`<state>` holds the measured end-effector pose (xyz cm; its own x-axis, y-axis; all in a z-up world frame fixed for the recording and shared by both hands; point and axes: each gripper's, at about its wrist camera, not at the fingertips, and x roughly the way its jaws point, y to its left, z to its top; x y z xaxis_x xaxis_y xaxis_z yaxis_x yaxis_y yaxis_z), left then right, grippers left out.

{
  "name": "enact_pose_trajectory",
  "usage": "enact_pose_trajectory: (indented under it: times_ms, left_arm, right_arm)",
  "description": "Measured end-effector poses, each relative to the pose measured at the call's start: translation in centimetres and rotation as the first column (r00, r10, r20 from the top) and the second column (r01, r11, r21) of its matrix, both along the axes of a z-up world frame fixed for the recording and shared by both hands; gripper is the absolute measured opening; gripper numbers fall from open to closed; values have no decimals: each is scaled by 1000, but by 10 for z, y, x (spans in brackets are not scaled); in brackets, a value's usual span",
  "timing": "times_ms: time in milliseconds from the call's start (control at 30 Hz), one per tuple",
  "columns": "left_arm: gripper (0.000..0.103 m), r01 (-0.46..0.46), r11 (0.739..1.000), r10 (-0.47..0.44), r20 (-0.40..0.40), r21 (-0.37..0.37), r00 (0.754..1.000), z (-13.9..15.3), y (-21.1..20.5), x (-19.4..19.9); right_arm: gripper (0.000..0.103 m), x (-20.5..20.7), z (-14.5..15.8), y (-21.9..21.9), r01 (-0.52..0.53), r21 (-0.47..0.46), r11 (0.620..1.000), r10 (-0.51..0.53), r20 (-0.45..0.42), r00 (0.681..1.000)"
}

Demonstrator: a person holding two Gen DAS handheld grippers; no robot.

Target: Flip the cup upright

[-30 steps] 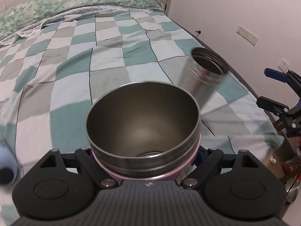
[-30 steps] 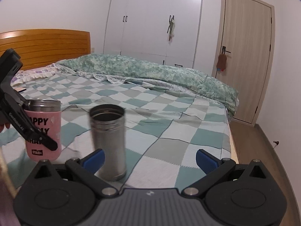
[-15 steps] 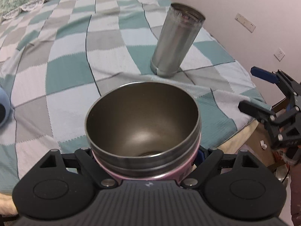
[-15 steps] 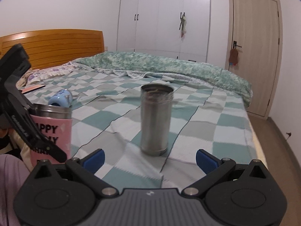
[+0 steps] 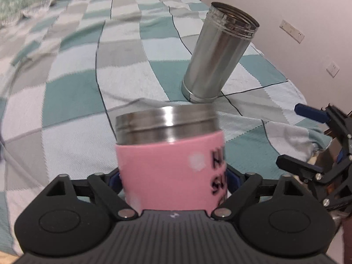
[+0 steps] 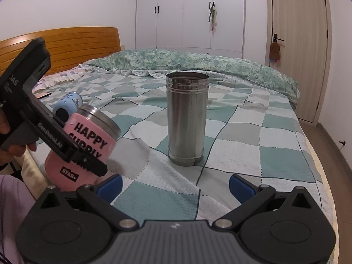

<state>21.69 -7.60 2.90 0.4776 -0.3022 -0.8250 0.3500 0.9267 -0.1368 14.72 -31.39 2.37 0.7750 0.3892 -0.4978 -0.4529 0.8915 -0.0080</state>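
Left gripper (image 5: 173,182) is clamped on the pink cup (image 5: 171,167), pads on either side of its lower body. The cup is off the checked blanket (image 5: 72,92), at the near edge of the bed, rim up but leaning toward the far right. Right wrist view confirms it: pink cup (image 6: 83,147) tilted, mouth pointing up and right, with the left gripper (image 6: 88,165) gripping it low down.

Right gripper (image 6: 176,182) is spread wide, holding nothing, hovering at the near edge in front of the steel tumbler (image 6: 187,118), which already stands upright, mouth open, mid-blanket. A blue cup (image 6: 66,107) lies on its side further left.

Step in hand, as I read it: the flip of the pink cup is mostly done and placement remains. Next move calls for levelling the tilt, lowering the base flat onto the blanket left of the tumbler, then letting go. Soft bedding, so it may wobble. Left view is motion-blurred, so the exact tilt is hard to judge.
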Motion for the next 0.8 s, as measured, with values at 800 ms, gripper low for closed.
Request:
enact_pose_trajectory:
  times_ms: [800]
  left_arm:
    - [103,-111,993,117,347,-36,931,62,137,-80]
  right_arm:
    - [103,-18,49,133,22,-42,999,-23,-33,999]
